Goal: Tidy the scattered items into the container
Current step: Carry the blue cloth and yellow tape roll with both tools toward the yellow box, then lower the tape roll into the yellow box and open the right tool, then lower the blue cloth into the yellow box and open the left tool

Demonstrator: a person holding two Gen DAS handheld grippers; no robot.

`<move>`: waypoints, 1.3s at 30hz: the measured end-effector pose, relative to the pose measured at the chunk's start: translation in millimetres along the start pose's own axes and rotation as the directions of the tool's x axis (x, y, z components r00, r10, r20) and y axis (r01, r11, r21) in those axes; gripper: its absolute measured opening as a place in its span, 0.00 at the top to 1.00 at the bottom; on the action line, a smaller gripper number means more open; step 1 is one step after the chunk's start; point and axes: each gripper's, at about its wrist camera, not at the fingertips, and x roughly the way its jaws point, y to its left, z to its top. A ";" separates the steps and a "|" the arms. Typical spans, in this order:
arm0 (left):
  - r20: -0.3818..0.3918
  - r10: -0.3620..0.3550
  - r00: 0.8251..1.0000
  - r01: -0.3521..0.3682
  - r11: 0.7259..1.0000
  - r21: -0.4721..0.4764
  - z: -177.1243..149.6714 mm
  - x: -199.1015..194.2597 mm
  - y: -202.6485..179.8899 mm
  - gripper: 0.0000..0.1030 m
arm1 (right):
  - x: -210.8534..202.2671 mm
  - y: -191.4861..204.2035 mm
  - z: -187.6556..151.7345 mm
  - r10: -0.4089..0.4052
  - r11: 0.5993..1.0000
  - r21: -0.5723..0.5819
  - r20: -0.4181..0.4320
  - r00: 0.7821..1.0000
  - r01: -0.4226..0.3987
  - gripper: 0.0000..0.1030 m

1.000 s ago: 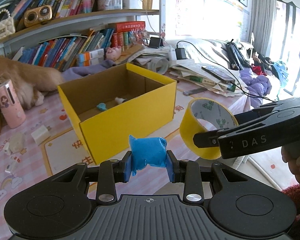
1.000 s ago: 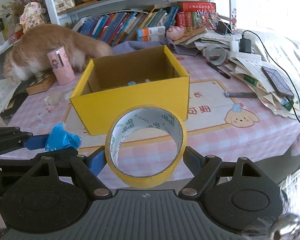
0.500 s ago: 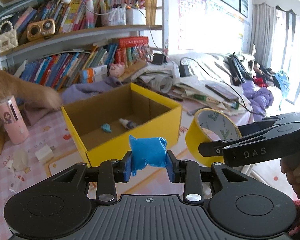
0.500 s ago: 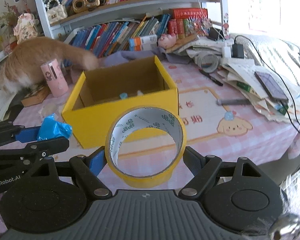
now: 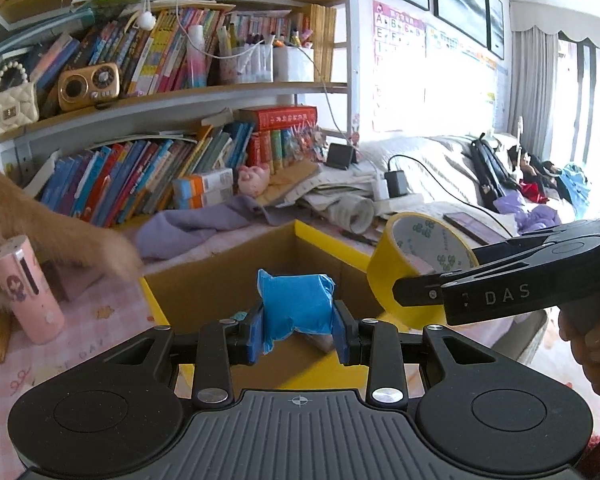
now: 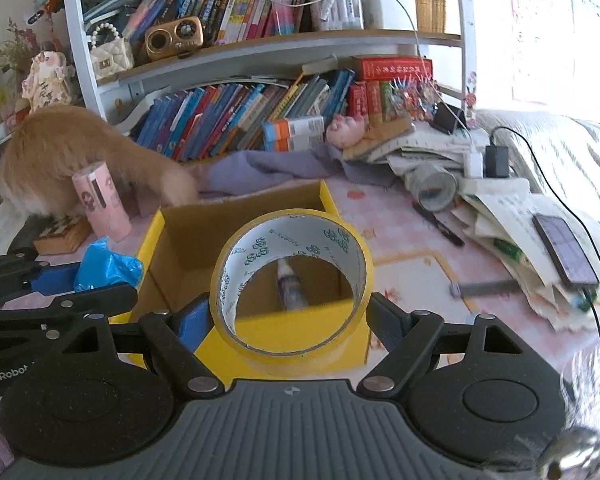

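An open yellow cardboard box (image 5: pixel 324 236) (image 6: pixel 300 324) stands on the pink table just ahead of both grippers. My left gripper (image 5: pixel 298 330) is shut on a small blue plastic packet (image 5: pixel 296 302), held over the box's near wall; the same blue packet (image 6: pixel 108 266) shows at the left in the right wrist view. My right gripper (image 6: pixel 290 312) is shut on a roll of yellow tape (image 6: pixel 292 284), held upright above the box's front edge; the tape roll (image 5: pixel 416 268) appears to the right in the left wrist view. Through the roll a small white tube (image 6: pixel 290 284) lies inside the box.
A ginger furry animal (image 6: pixel 80 156) stands at the back left beside a pink cylinder (image 6: pixel 102 204). Papers, a phone (image 6: pixel 564 248), a pen (image 6: pixel 440 226), a clear tape roll (image 6: pixel 436 190) and a charger cable crowd the right. Bookshelves (image 5: pixel 172 80) rise behind. A person's hand (image 5: pixel 596 344) holds the right gripper.
Both grippers have moved forward and upward toward the box, each keeping its load. The box now fills the lower middle of both views, and the animal has shifted at the left.
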 end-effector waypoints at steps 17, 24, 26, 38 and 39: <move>-0.116 -0.049 0.992 0.049 0.999 0.001 4.3 75.0 46.0 0.68 | 94.5 2.9 39.3 0.023 0.999 -0.022 -0.080 0.996 -0.025 0.22; -0.184 -0.083 0.979 0.087 0.996 0.015 -4.4 100.2 53.5 0.68 | 132.3 12.7 36.6 0.035 0.998 -0.044 -0.173 0.984 -0.043 0.22; -0.206 -0.090 0.974 0.098 0.995 0.028 -7.9 106.7 52.9 0.68 | 142.8 14.2 33.1 0.036 0.998 -0.039 -0.208 0.977 -0.045 0.22; -0.244 -0.066 0.968 0.102 0.986 0.135 -17.8 120.8 49.2 0.66 | 179.6 5.7 15.8 0.066 0.995 0.088 -0.348 0.935 -0.037 0.22; -0.244 -0.063 0.968 0.100 0.985 0.142 -17.9 121.1 48.6 0.66 | 179.2 6.1 15.5 0.059 0.996 0.088 -0.347 0.936 -0.030 0.22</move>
